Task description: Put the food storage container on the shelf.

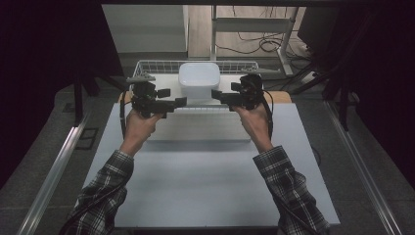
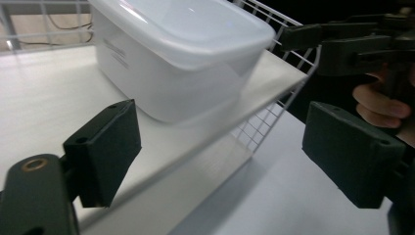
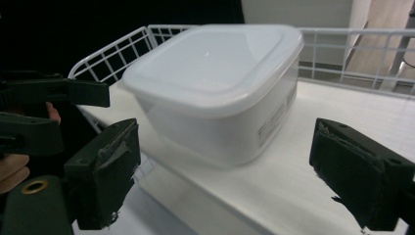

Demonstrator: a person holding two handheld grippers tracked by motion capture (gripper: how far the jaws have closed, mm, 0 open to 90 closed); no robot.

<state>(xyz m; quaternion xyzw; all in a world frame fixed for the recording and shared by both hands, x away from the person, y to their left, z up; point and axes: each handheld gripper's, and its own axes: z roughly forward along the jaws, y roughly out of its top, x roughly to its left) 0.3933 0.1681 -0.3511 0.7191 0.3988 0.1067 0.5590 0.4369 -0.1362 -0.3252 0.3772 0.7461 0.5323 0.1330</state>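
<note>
High view: your left gripper point(image 1: 180, 102) and right gripper point(image 1: 218, 94) flank the lidded white tub point(image 1: 198, 80), jaws spread wide and empty. The tub sits on the white board inside the wire basket point(image 1: 147, 64) at the table's point(image 1: 210, 186) far edge.

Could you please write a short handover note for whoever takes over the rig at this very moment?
Left tool: jaws open, nothing between them, held at the container's left side.
Right tool: jaws open, nothing between them, held at the container's right side.
White lidded plastic container: stands upright, lid on, on the white shelf board inside the wire basket at the far edge of the table.
Done: the container sits on the board and neither tool grips it.
Left: whether it is to be picked up or has just been set down, the pictures do not settle; check before closing either tool.
</note>
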